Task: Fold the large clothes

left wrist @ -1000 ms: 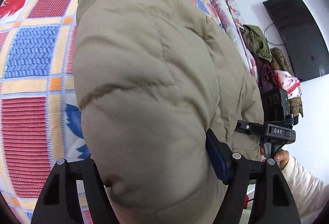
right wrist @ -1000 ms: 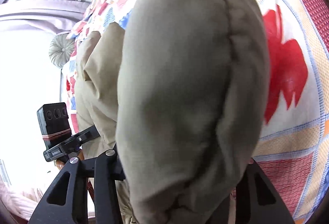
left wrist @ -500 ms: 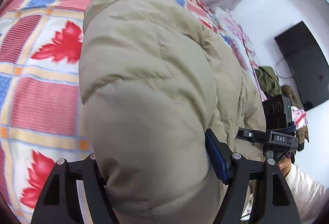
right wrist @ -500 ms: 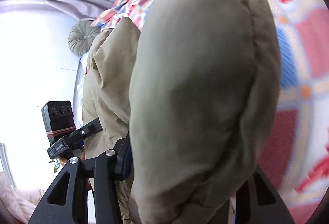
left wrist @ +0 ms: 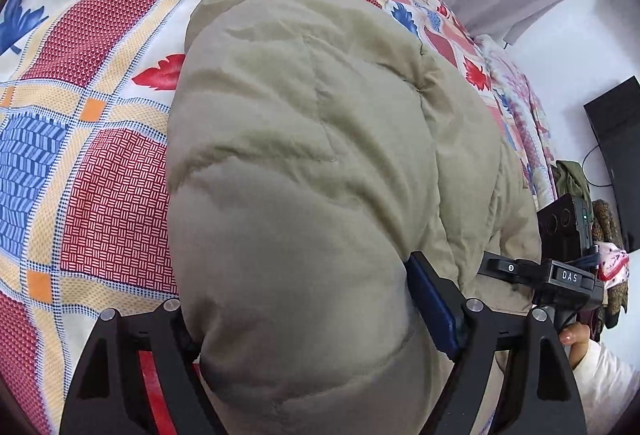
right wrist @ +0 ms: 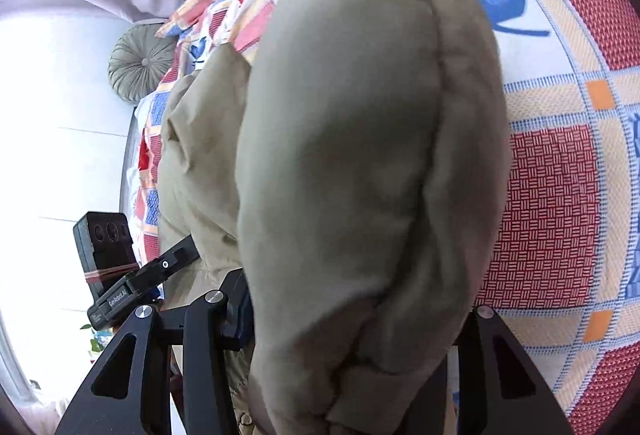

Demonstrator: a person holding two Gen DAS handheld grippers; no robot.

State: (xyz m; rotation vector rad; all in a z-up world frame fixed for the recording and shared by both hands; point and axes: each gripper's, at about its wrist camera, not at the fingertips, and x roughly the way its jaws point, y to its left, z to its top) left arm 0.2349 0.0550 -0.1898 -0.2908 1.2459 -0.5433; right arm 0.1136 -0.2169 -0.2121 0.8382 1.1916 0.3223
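A bulky khaki padded jacket (left wrist: 320, 115) fills the left wrist view, lying over a patchwork bedspread (left wrist: 100, 155). My left gripper (left wrist: 296, 315) has a thick fold of it between its fingers. The blue pad (left wrist: 432, 307) presses the fabric while the jaws are opening. In the right wrist view the same jacket (right wrist: 360, 115) bulges up between the fingers of my right gripper (right wrist: 356, 307). Those jaws are opening a little but stay against the padding. Each view shows the other gripper at its edge, the right gripper (left wrist: 560, 275) and the left gripper (right wrist: 120, 275).
The bedspread (right wrist: 560, 195) spreads out around the jacket. A dark screen (left wrist: 616, 155) hangs on the white wall, with a heap of clothes (left wrist: 572, 175) below it. A round grey cushion (right wrist: 140, 63) lies at the bed's far end. A hand (left wrist: 576, 335) in a pale sleeve holds the right gripper.
Both grippers have carried the jacket across the bed. The bedspread's pattern has slid past under it, and more of the curtain and wall shows. The folds stay between the fingers.
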